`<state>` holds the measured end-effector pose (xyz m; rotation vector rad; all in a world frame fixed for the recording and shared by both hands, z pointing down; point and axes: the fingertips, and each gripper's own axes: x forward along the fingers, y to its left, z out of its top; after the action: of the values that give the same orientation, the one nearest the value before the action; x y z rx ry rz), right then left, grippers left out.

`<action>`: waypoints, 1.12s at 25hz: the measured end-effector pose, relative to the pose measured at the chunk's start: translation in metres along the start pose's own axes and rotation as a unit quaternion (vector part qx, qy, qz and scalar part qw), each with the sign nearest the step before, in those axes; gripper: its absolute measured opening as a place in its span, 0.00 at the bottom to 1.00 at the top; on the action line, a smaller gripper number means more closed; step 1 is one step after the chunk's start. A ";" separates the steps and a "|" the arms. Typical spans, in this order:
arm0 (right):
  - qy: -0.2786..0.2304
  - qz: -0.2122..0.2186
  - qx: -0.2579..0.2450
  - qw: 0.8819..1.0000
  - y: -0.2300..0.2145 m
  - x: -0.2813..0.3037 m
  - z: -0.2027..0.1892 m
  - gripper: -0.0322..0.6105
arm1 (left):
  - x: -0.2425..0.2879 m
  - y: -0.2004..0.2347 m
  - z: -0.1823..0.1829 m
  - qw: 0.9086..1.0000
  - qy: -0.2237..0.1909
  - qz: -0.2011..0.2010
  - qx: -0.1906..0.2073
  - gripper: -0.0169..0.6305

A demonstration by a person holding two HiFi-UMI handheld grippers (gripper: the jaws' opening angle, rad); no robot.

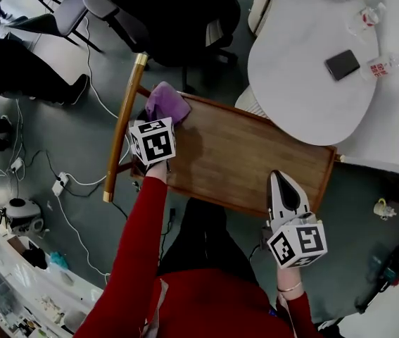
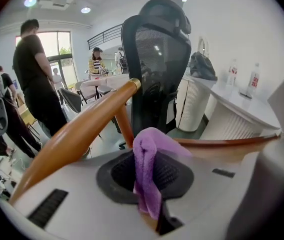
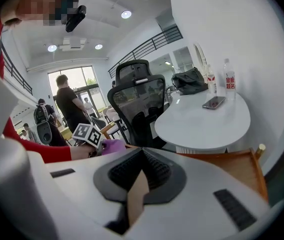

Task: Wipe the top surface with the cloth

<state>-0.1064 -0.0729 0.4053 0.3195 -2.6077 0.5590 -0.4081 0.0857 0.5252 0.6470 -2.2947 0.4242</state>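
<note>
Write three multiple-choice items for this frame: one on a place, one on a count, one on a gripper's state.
1. Where on the wooden top is the purple cloth?
A. far left corner
B. near right corner
C. centre

2. How many bottles are on the white table?
A. none
B. two
C. four

3. What state is the right gripper in?
A. shut on the cloth
B. wide open
C. shut, holding nothing

Key:
1 A: the cloth sits at the corner beside the wooden handle, clamped in the left gripper.
2 B: one bottle and a second are near the phone.
3 C: the right gripper view shows its jaws together with nothing between them.
</note>
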 end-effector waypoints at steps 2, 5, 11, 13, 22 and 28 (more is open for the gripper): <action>-0.004 0.003 -0.003 1.000 0.002 0.001 0.003 0.07 | -0.003 0.001 -0.001 1.000 -0.003 0.010 0.005 0.11; -0.006 -0.003 0.002 1.000 -0.002 -0.001 0.004 0.07 | -0.011 0.001 -0.007 1.000 -0.002 0.013 -0.001 0.11; -0.035 -0.010 0.010 0.999 -0.006 -0.016 0.018 0.07 | -0.073 -0.018 0.015 0.997 -0.078 -0.014 0.001 0.11; -0.044 -0.008 0.009 0.999 -0.008 -0.018 0.024 0.07 | -0.081 -0.026 0.044 0.992 -0.120 -0.011 0.036 0.11; -0.018 0.035 -0.019 0.999 0.017 0.010 0.026 0.07 | -0.047 -0.031 0.075 0.993 -0.111 -0.028 0.025 0.11; 0.004 0.070 -0.036 0.997 0.036 0.029 0.022 0.07 | -0.028 -0.031 0.039 0.998 -0.060 -0.024 -0.013 0.11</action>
<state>-0.1515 -0.0542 0.3894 0.1121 -2.6487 0.5096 -0.3943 0.0515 0.4815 0.7319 -2.3888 0.3406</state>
